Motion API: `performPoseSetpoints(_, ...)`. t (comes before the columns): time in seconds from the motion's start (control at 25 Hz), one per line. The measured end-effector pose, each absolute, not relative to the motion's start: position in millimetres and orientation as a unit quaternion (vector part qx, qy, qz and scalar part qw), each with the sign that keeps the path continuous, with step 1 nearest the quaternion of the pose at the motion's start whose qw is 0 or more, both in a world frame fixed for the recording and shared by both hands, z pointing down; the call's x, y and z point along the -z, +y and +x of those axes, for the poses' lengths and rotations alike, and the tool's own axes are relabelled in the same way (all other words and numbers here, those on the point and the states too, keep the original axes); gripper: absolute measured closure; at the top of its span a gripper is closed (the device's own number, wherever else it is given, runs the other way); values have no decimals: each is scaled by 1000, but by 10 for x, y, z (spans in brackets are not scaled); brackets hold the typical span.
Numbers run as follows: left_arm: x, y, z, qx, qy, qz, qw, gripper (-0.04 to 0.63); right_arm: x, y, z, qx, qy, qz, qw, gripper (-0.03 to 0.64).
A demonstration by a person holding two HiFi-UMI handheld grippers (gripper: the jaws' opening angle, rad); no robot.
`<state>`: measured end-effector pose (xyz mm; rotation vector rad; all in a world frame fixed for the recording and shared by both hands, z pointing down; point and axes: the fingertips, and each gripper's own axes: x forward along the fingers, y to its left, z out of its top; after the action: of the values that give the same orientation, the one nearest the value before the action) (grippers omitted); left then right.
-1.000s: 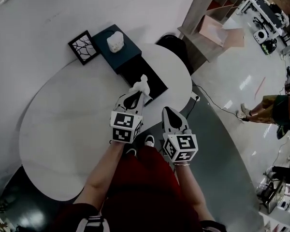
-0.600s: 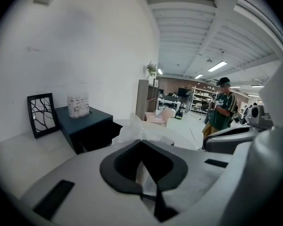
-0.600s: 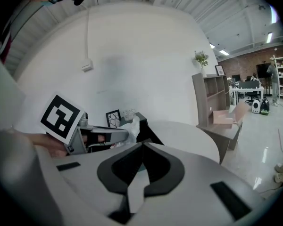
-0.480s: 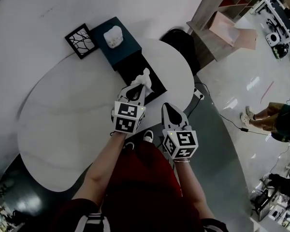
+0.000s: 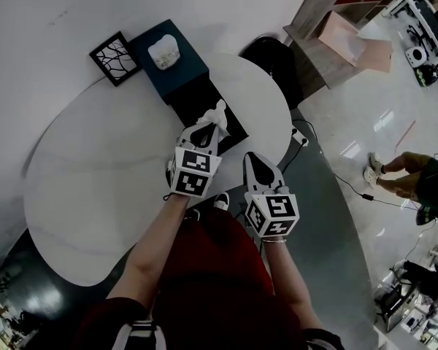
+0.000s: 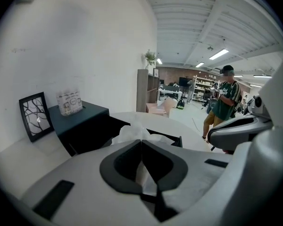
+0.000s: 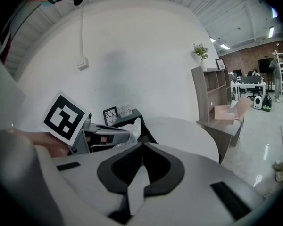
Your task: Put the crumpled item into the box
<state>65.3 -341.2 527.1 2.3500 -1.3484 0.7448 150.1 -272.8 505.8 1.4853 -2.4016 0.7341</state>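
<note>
Paper [image 5: 217, 112], one wad, pinched in closed left tool [image 5: 204, 128] by one box [image 5: 236, 127]; right tool [image 5: 252, 160] closed, empty; one frame [image 5: 114, 57] beyond.

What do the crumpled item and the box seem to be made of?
The crumpled item: probably thin white paper or tissue, matte, with soft folds. The box: black, matte, thin straight walls; cardboard or plastic, I cannot tell.

I see the white crumpled item [image 5: 217, 113], bunched and standing upright, pinched at the tips of my left gripper [image 5: 209, 128] over the open black box [image 5: 239, 131].
</note>
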Motion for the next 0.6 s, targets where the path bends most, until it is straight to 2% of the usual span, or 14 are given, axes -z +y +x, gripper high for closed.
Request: performPoseSetpoints(0.6, -5351, -3433, 663, -275, -461, 825, 177, 569, -5169, -2736, 1480, -264, -813, 505, 120, 601)
